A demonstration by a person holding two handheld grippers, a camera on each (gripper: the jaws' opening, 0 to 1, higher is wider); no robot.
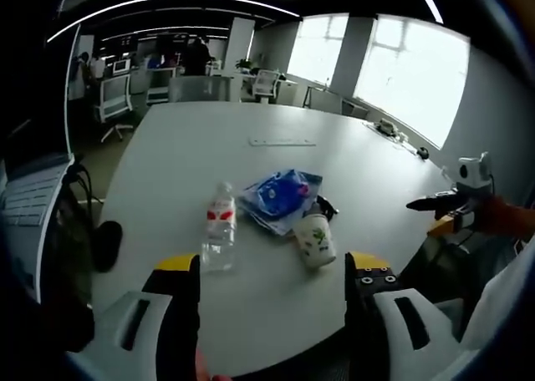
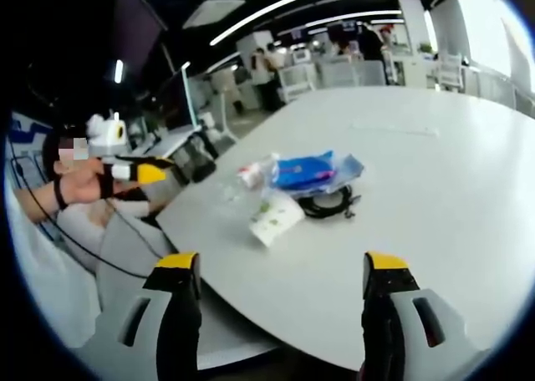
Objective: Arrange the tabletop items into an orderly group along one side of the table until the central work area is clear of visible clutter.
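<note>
On the white table (image 1: 184,155) a clear water bottle (image 1: 220,231) with a red label stands near the front edge. To its right lies a blue plastic package (image 1: 282,195), and a paper cup (image 1: 315,239) with a green print sits in front of it. A black cable (image 1: 324,205) peeks out behind the cup. My left gripper (image 1: 273,272) is open, short of the bottle and cup. My right gripper (image 2: 280,268) is open, facing the cup (image 2: 274,216), bottle (image 2: 251,179), package (image 2: 313,170) and coiled cable (image 2: 328,203) from off the table's edge.
The right gripper (image 1: 456,199) shows beyond the table's right edge, and the left gripper (image 2: 138,172) is held in a hand at the left. A flat strip (image 1: 282,141) lies mid-table, with small items (image 1: 386,128) at the far right edge. Office chairs (image 1: 113,101) and desks stand behind.
</note>
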